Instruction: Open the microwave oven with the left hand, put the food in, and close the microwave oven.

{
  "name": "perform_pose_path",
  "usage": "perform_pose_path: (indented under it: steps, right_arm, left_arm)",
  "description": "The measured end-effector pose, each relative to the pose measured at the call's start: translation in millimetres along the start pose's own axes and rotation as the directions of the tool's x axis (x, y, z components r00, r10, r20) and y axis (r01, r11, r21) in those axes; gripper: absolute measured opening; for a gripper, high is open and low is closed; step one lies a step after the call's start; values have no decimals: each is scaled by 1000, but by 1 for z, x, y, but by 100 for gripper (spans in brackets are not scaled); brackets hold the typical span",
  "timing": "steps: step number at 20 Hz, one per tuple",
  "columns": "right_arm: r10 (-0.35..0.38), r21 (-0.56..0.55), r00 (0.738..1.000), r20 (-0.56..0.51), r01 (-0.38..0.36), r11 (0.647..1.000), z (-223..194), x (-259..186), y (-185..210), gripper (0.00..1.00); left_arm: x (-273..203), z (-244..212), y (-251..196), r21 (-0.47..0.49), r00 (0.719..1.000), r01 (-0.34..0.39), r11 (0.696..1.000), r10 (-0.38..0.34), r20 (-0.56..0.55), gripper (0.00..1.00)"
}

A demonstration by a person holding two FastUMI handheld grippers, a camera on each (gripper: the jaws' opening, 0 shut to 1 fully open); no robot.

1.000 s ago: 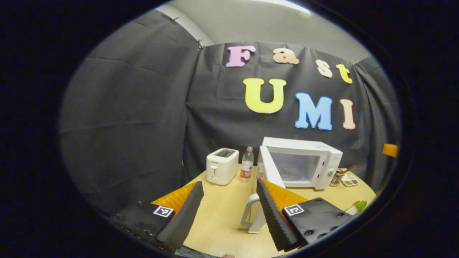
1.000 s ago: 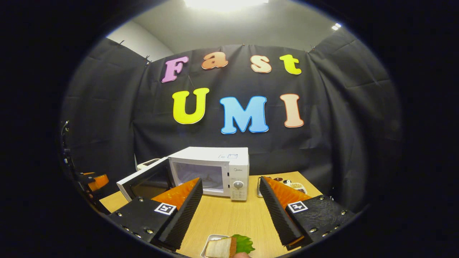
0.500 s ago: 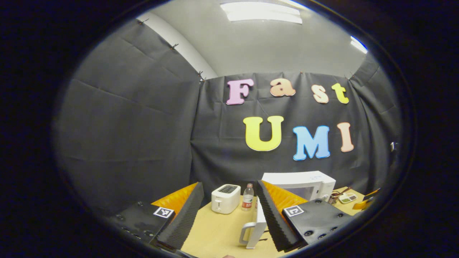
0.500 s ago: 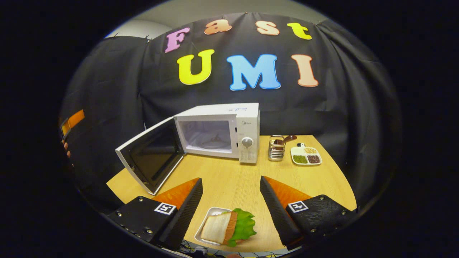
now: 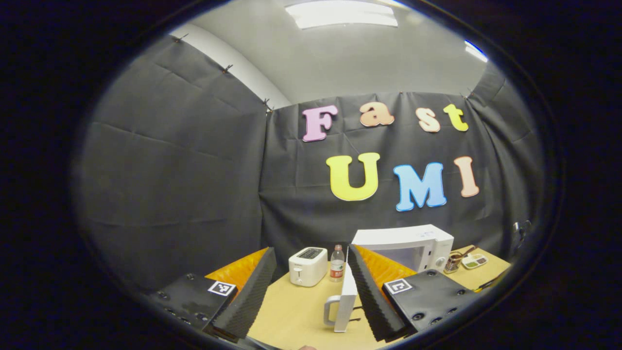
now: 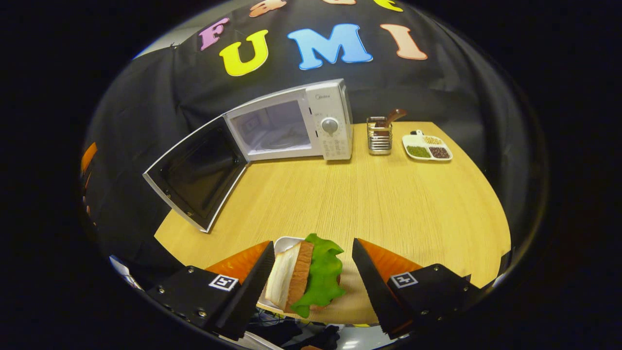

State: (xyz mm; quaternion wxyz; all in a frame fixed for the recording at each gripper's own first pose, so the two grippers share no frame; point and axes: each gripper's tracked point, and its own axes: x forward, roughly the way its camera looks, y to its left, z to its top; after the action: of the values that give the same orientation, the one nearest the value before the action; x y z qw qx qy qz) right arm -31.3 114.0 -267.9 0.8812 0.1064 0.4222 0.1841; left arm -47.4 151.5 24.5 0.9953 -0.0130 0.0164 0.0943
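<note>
**Door open, food not yet picked up**

The microwave oven [image 6: 296, 124] stood in the upper centre of the right gripper view with its door [image 6: 194, 175] swung wide toward the left of the frame, showing the bare cavity. So the opening step looked done, and the step in hand appeared to be picking up the food.

The food, a sandwich [image 6: 306, 274] with a green leaf on a small white tray [image 6: 282, 243], lay at the bottom centre of that view at the near edge of the wooden table [image 6: 388, 204]. The right gripper [image 6: 311, 282] was tipped down over it, jaws spread wide, one finger at each side of the tray. Neither finger could be seen touching it. Next, I judge, it would need to come lower, close on the tray's sides or the sandwich, and keep the load level while carrying it across the table into the cavity. A tilt could spill the leaf.

In the left gripper view the left gripper [image 5: 311, 291] pointed roughly level toward the booth's back wall, its fingers apart and holding nothing. The door edge with its handle [image 5: 342, 306] showed at the bottom centre, close beside the right-hand finger; whether they touched, I could not tell. It seemed well placed to push the door shut later.

A toaster [image 5: 307, 266] and a water bottle [image 5: 336, 263] stood beyond, left of the oven; a cutlery holder [image 6: 379, 136] and a divided dish [image 6: 427, 147] stood to its right.
</note>
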Motion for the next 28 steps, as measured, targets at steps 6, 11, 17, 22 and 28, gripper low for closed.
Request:
perform_pose_path:
  steps: [6,11,17,22,28]
  right_arm:
    - [124,139,979,-159,-102,985,-36,10,7,97]
    - [271,321,936,-225,-191,927,-48,8,17,62]
    - [295,279,931,-216,-231,932,-36,6,24,41]
    - [316,291,939,-135,-267,919,2,-2,47,41]
    - [289,297,957,-16,-272,916,61,17,86,41]
  left_arm:
    - [-14,-5,-3,26,999,-43,999,44,-8,95]
    - [-31,-14,-8,24,996,-88,996,89,-27,94]
    - [-37,-24,-3,2,991,-129,992,129,-40,95]
    - [-6,-24,6,3,994,-110,994,110,-26,93]
    - [48,-28,21,-13,999,-43,999,42,-20,94]
